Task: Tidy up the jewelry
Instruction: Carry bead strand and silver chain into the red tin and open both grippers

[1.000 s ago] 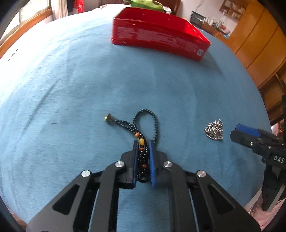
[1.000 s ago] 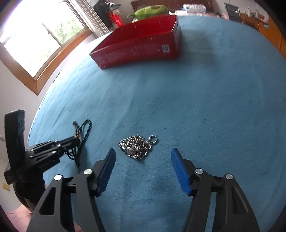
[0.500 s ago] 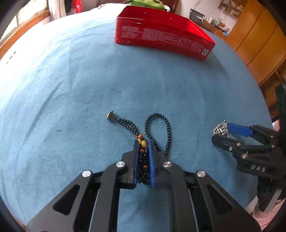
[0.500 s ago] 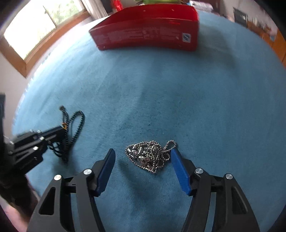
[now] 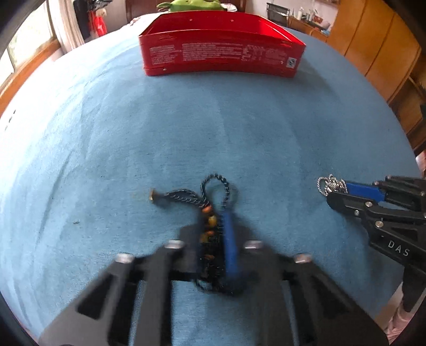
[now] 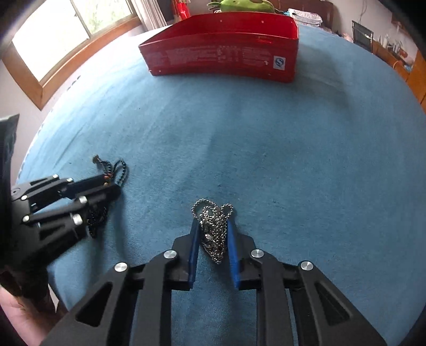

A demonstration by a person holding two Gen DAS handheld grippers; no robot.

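Nearest to me, the left gripper [image 5: 214, 213] has its fingers pinched tight on a black beaded necklace [image 5: 213, 197], whose loop and gold-tipped end trail out ahead onto the blue bedspread [image 5: 239, 119]. Beside it, the right gripper [image 6: 212, 222] has its blue fingers [image 6: 231, 239] closed in on a bunched silver chain [image 6: 214, 231], touching it on both sides; a couple of small loops poke out past the tips. Well beyond both, a red open box [image 6: 221, 58] sits on the bedspread, and a green plush toy [image 6: 242, 5] lies behind it.
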